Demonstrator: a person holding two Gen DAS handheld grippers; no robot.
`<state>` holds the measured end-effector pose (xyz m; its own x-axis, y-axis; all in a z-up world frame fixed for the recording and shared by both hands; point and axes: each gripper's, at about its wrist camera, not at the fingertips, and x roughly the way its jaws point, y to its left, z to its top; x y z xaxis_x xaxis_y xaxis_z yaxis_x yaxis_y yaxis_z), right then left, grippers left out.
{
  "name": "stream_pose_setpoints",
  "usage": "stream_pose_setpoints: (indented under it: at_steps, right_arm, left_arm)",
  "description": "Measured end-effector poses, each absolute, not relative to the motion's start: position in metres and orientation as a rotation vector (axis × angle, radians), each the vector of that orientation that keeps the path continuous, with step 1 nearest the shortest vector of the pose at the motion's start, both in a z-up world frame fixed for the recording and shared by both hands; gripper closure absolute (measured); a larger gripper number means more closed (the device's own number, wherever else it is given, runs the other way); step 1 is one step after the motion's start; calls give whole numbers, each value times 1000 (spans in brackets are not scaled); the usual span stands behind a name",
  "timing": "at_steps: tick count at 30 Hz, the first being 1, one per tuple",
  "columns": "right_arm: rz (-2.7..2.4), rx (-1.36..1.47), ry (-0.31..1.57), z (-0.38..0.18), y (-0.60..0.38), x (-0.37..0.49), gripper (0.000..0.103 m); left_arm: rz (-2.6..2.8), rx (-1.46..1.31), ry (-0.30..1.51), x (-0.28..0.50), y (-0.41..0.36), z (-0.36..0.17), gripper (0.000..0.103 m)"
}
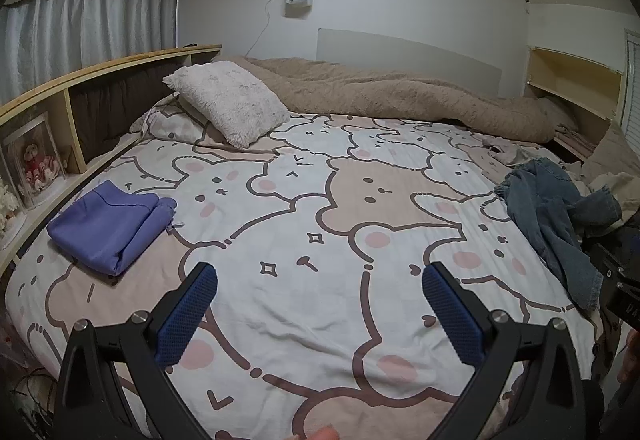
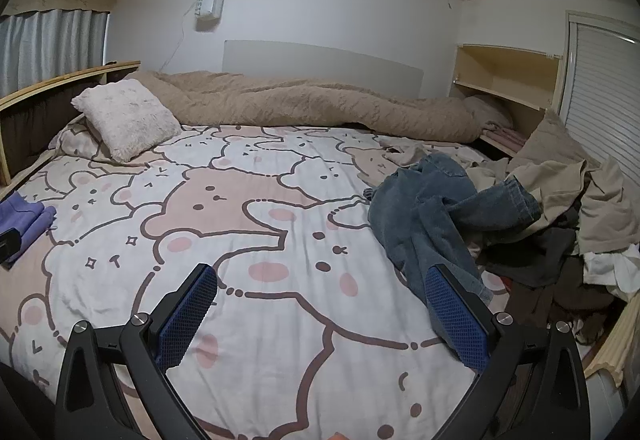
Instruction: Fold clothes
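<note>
A folded purple garment (image 1: 110, 226) lies on the bed's left side; its edge shows in the right wrist view (image 2: 26, 217). Crumpled blue jeans (image 2: 436, 215) lie on the right side, also in the left wrist view (image 1: 556, 215). Beside them is a heap of beige, dark and white clothes (image 2: 580, 236). My left gripper (image 1: 320, 280) is open and empty above the bear-print sheet (image 1: 320, 199). My right gripper (image 2: 322, 282) is open and empty; its right finger (image 2: 456, 320) is close to the jeans' lower leg.
A fluffy white pillow (image 1: 230, 101) and a tan blanket (image 1: 400, 93) lie along the bed's far side. A wooden headboard shelf (image 1: 60, 95) runs along the left. A cabinet (image 2: 508, 75) stands at the back right.
</note>
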<state>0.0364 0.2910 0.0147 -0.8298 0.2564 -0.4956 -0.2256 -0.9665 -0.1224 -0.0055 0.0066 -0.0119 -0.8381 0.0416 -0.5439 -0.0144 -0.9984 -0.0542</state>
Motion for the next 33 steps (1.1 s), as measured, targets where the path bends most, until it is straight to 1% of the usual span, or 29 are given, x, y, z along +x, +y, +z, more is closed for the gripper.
stream_pose_setpoints:
  at_steps: [33]
  right_arm:
    - [2780, -807, -106, 9, 291, 29, 0]
  left_arm:
    - [2969, -905, -88, -11, 5, -20, 0]
